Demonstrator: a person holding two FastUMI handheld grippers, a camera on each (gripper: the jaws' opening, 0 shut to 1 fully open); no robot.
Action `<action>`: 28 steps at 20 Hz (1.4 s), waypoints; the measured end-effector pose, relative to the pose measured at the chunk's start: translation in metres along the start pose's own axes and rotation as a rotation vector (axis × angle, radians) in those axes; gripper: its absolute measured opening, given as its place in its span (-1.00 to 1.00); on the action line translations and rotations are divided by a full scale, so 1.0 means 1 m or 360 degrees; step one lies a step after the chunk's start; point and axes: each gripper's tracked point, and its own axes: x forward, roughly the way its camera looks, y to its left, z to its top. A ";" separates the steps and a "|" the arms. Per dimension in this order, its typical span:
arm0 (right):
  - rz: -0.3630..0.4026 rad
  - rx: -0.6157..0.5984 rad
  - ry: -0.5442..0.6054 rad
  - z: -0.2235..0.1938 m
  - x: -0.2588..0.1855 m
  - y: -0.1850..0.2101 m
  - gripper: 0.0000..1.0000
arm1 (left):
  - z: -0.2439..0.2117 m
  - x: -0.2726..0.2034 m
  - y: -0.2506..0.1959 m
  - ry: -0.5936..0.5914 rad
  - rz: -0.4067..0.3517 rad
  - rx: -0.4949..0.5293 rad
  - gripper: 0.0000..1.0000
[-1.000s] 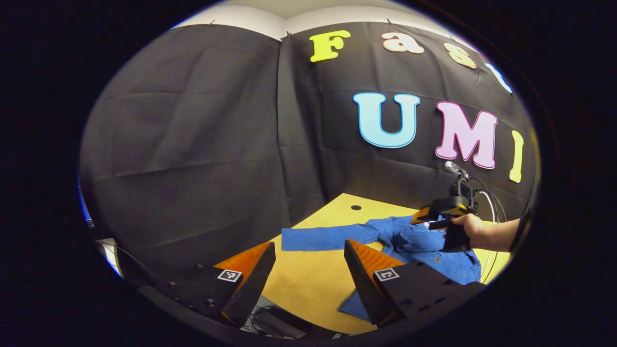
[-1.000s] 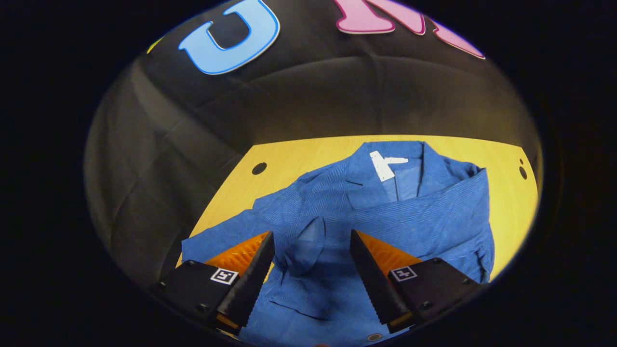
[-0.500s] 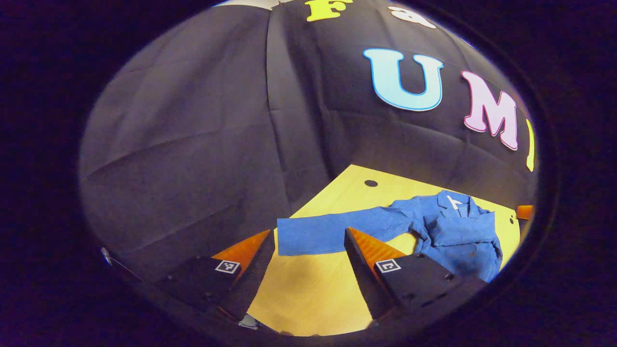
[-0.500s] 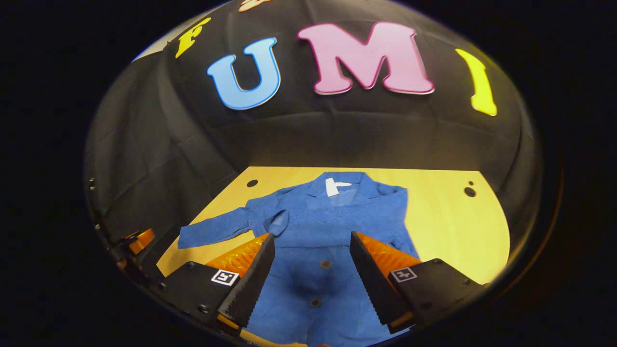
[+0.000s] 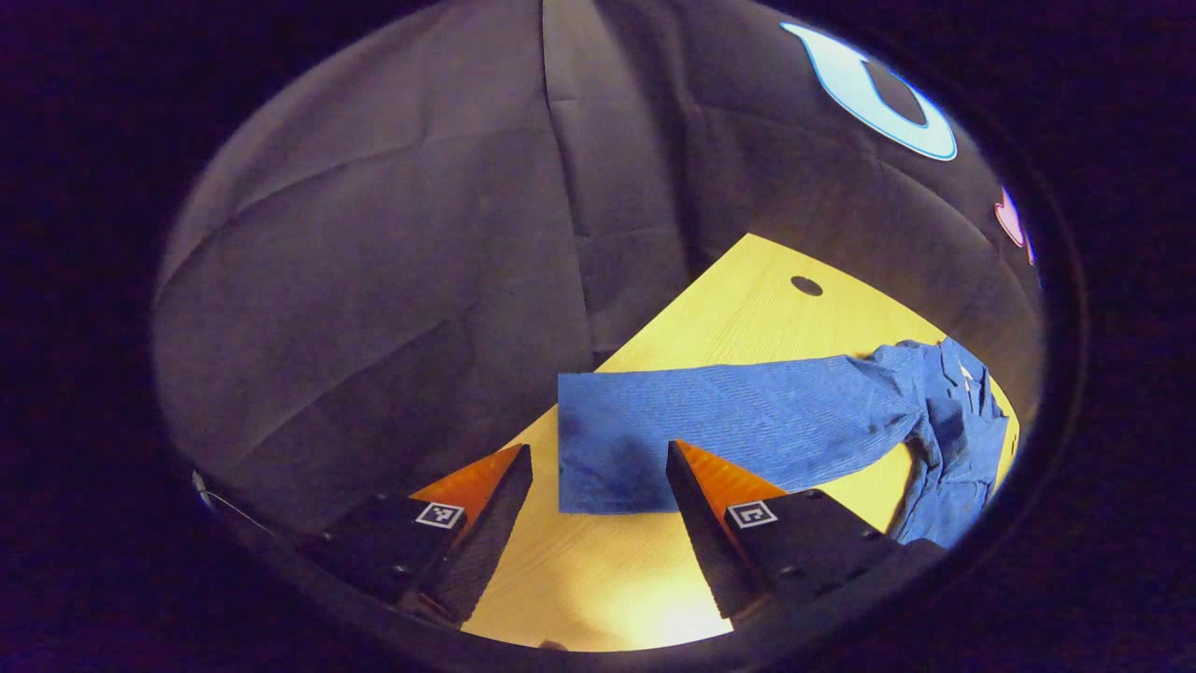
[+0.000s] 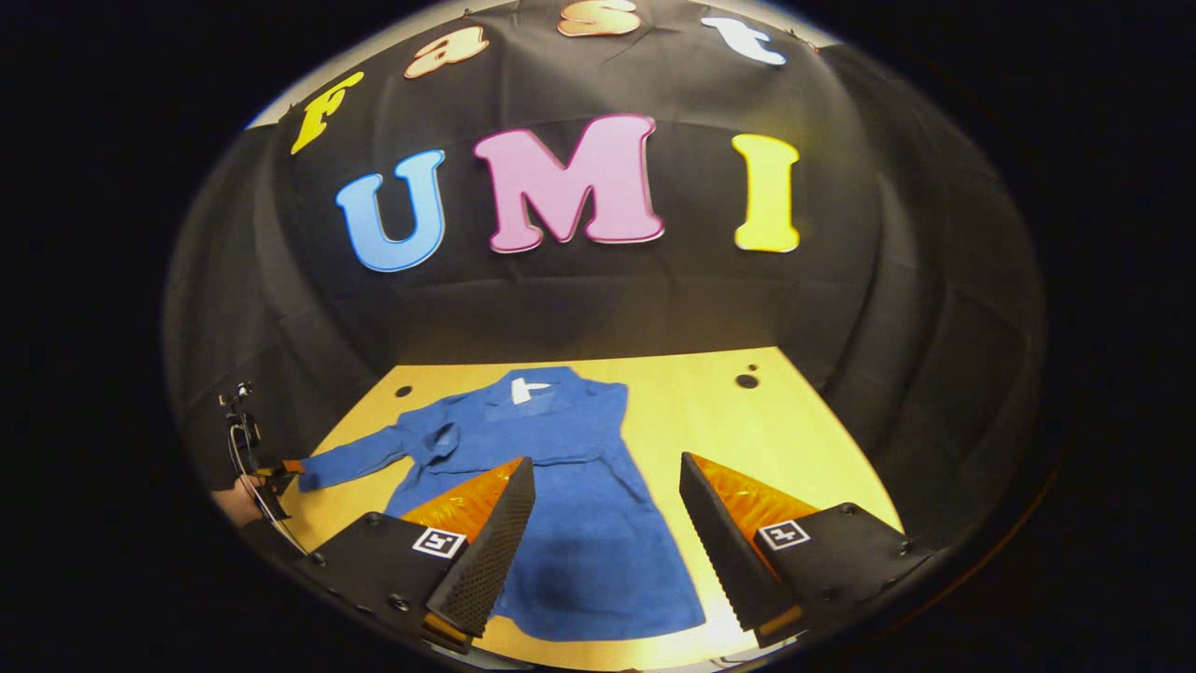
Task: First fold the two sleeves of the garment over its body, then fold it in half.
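Left gripper view: your left gripper (image 5: 598, 467) has its fingers spread wide and grips nothing. The cuff end of the blue garment's sleeve (image 5: 710, 425) lies flat on the yellow table (image 5: 598, 579), just ahead of and between the two fingertips; whether the tips touch the cloth, you cannot tell from here. The sleeve runs straight off to the right toward the garment's body (image 5: 953, 439), which is bunched near the right of the picture. A dark round hole (image 5: 806, 285) sits in the tabletop beyond the sleeve.

Right gripper view: your right gripper (image 6: 605, 486) is likewise wide open and empty, held above the near hem of the garment (image 6: 570, 505). The garment lies on the table (image 6: 747, 430) with its collar and white tag (image 6: 529, 389) toward the far wall. One sleeve (image 6: 360, 456) stretches out to the left, unfolded. At its cuff you see the left gripper (image 6: 280, 470) with a hand (image 6: 234, 500) behind it, low at the table's left edge.
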 end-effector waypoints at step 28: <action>-0.0190 0.0134 0.0082 -0.037 -0.034 -0.044 0.96 | 0.067 -0.086 -0.195 -0.0200 -0.0659 0.0149 -1.00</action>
